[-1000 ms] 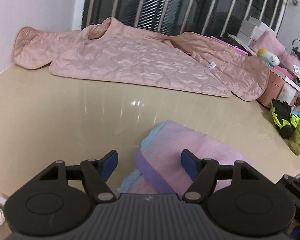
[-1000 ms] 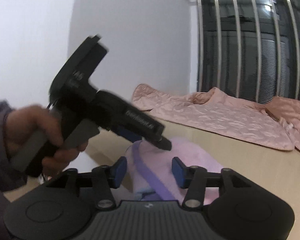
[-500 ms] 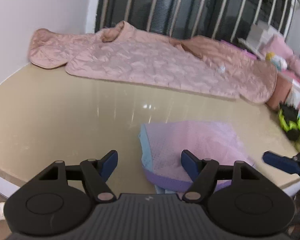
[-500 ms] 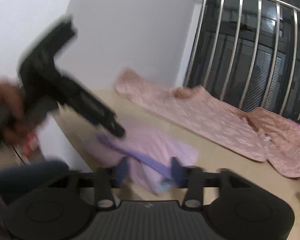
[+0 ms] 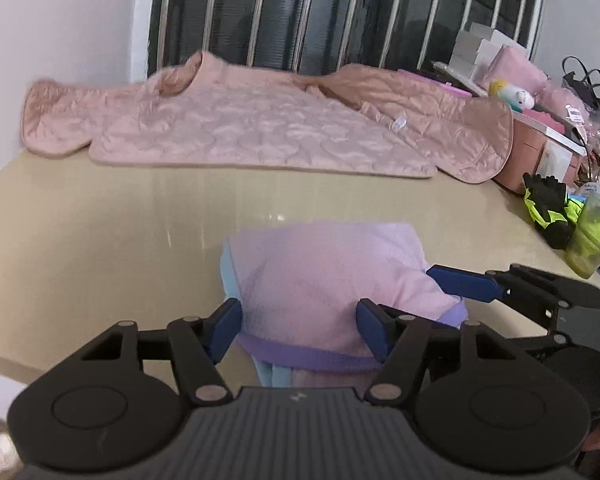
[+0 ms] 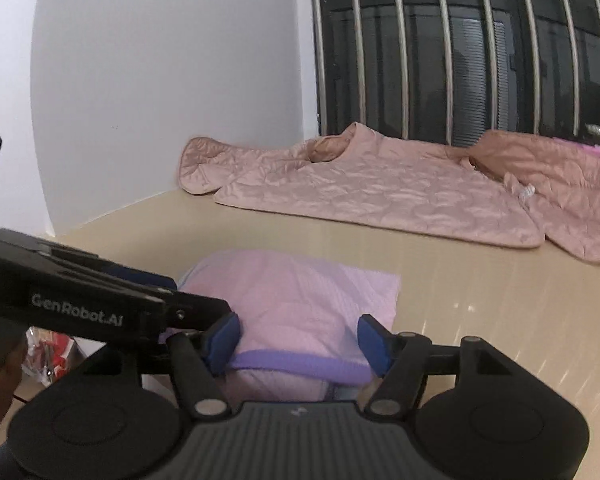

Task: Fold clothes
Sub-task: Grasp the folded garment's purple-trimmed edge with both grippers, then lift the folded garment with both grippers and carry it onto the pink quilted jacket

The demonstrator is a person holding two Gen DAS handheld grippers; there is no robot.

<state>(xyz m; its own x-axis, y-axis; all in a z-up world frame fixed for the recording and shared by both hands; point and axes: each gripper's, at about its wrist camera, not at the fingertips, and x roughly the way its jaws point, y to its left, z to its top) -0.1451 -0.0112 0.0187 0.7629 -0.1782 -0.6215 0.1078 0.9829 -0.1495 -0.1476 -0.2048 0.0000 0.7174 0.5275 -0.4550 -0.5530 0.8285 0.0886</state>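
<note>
Here the folded pink garment (image 5: pixel 324 276) lies on the beige table (image 5: pixel 100 232) near its front edge, with a purple band (image 5: pixel 300 354) along the side closest to the cameras and a strip of light blue (image 5: pixel 228 276) showing at its left edge.

In the left wrist view, the left gripper (image 5: pixel 300 328) sits at 6 o'clock from the garment. Its two blue pads stand apart on either side of the near edge, and the cloth with the purple band fills the gap between them. The jaws are closing, but the pads do not visibly press the fabric, so nothing is held. At about 3 o'clock, the right gripper (image 5: pixel 464 284) comes in from the side, its one blue finger visible there lying at the garment's right edge.

In the right wrist view, the right gripper (image 6: pixel 300 338) is likewise at 6 o'clock from the garment, jaws spread partway, with the purple band running across between the pads. It grips nothing that can be seen. The left gripper (image 6: pixel 180 312) crosses in from 9 o'clock, its tip just beside the right gripper's left pad and over the garment's left corner.

A quilted pink jacket (image 5: pixel 260 128) is spread flat at 12 o'clock, well apart from the garment, along the barred window (image 5: pixel 340 12).
</note>
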